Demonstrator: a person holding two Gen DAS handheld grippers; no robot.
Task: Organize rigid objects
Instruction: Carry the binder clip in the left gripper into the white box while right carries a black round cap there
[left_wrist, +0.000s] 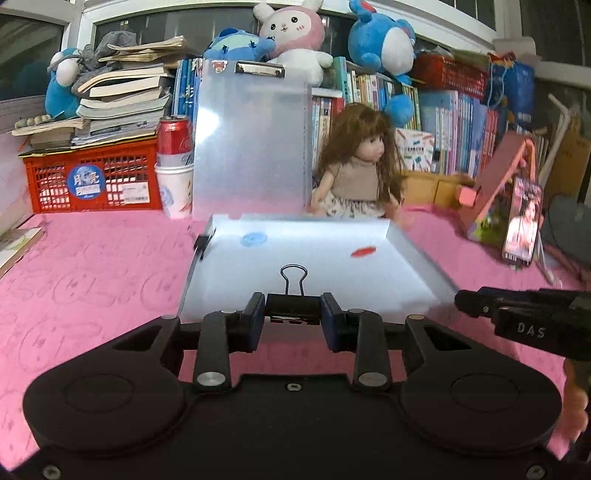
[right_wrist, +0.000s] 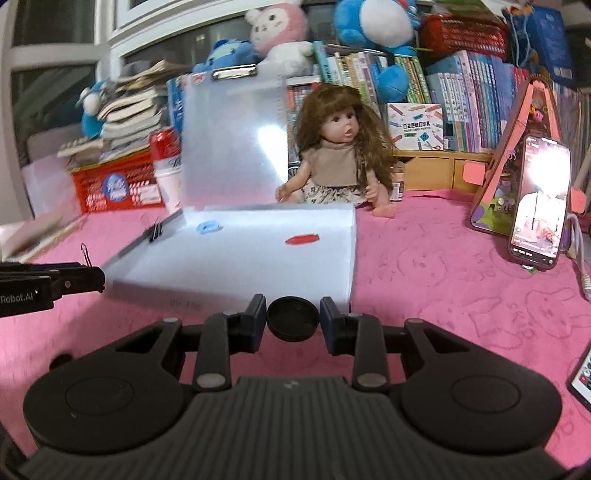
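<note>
black binder clip (left_wrist: 292, 309) is pinched in the left hand-held gripper (left_wrist: 292, 319) at the open plastic case (left_wrist: 369, 273); only the right view shows its hand-held gripper (right_wrist: 293, 320) clamping a round black lid (right_wrist: 293, 319).

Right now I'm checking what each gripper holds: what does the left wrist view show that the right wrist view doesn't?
Only the left wrist view shows the left gripper shut on a black binder clip at the box's near edge. Only the right wrist view shows the right gripper around a black round cap, plus a lit phone. Both share the open translucent box, its blue ring, red disc and the doll.
</note>
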